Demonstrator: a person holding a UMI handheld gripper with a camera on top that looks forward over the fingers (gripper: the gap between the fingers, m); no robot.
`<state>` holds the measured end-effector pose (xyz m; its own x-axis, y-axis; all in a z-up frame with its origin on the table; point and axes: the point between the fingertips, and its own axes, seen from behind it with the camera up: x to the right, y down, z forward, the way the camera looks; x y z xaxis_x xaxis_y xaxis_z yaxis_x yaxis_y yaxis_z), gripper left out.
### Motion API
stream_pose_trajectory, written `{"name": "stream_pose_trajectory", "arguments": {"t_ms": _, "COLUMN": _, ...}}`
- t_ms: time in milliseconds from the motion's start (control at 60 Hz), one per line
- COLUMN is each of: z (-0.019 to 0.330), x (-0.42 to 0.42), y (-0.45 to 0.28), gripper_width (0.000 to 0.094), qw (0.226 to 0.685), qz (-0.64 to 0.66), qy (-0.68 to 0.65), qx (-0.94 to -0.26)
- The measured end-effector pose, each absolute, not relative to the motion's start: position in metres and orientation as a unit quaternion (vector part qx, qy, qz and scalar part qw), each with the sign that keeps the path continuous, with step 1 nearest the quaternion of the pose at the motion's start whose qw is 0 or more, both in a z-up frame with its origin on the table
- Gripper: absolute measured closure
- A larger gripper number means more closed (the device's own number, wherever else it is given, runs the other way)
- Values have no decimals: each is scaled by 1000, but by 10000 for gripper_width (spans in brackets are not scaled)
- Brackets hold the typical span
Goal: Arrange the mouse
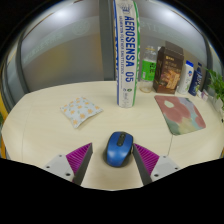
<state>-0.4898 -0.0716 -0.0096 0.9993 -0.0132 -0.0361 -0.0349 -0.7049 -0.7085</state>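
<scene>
Nearest are the two fingers of the gripper [112, 160], spread wide, each with a magenta pad [78, 157] on its inner face. A blue computer mouse [118, 149] sits on the pale tabletop [40, 125] between them, with a clear gap on either side, so neither finger presses on it. The mouse rests on its own, its length running away from the fingers and a dark scroll wheel showing along its middle.

A little farther and to the left lies a small crinkled packet [80, 109] with a speckled pattern, flat on the table. To the right, at about the same depth, is a mouse pad [180, 113] with a reddish middle and a light border, well apart from the mouse.

Beyond the mouse stands a tall upright box [126, 55] printed with "AEROSENSA 05" down its side. Farther right, near the far edge of the table, a cluster of goods stands together: a green packet [149, 70], a brown box [168, 70] and some bottles [190, 77]; their labels are too small to read.
</scene>
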Motion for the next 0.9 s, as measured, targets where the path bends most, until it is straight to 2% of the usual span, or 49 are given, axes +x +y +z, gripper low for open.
{"name": "stream_pose_trajectory", "arguments": {"t_ms": 133, "z": -18, "x": -486, "y": -56, "gripper_width": 285, "qw": 376, "qz": -10, "qy": 12, "qx": -926}}
{"name": "stream_pose_trajectory", "arguments": {"t_ms": 183, "z": -17, "x": -488, "y": -51, "gripper_width": 365, "qw": 381, "qz": -13, "qy": 0, "qx": -924}}
{"name": "stream_pose_trajectory", "arguments": {"t_ms": 200, "z": -18, "x": -490, "y": -50, "gripper_width": 418, "qw": 382, "qz": -10, "qy": -3, "qx": -924}}
{"name": "stream_pose_trajectory", "arguments": {"t_ms": 467, "z": -9, "x": -496, "y": -45, "gripper_width": 569, "qw": 381, "qz": 19, "qy": -53, "qx": -923}}
{"name": "stream_pose_trajectory", "arguments": {"t_ms": 550, "z": 30, "x": -493, "y": -38, "gripper_width": 569, "qw": 410, "qz": 37, "qy": -70, "qx": -909}}
{"name": "stream_pose_trajectory", "arguments": {"t_ms": 667, "z": 121, "x": -462, "y": -18, "gripper_width": 568, "qw": 473, "qz": 65, "qy": -57, "qx": -877}}
{"name": "stream_pose_trajectory", "arguments": {"t_ms": 767, "z": 187, "x": -400, "y": 8, "gripper_width": 567, "qw": 520, "qz": 66, "qy": -35, "qx": -851}}
{"name": "stream_pose_trajectory", "arguments": {"t_ms": 833, "z": 201, "x": -346, "y": 28, "gripper_width": 568, "qw": 529, "qz": 54, "qy": -16, "qx": -847}}
{"name": "stream_pose_trajectory", "arguments": {"t_ms": 900, "z": 185, "x": -292, "y": 47, "gripper_width": 569, "qw": 521, "qz": 36, "qy": 2, "qx": -853}}
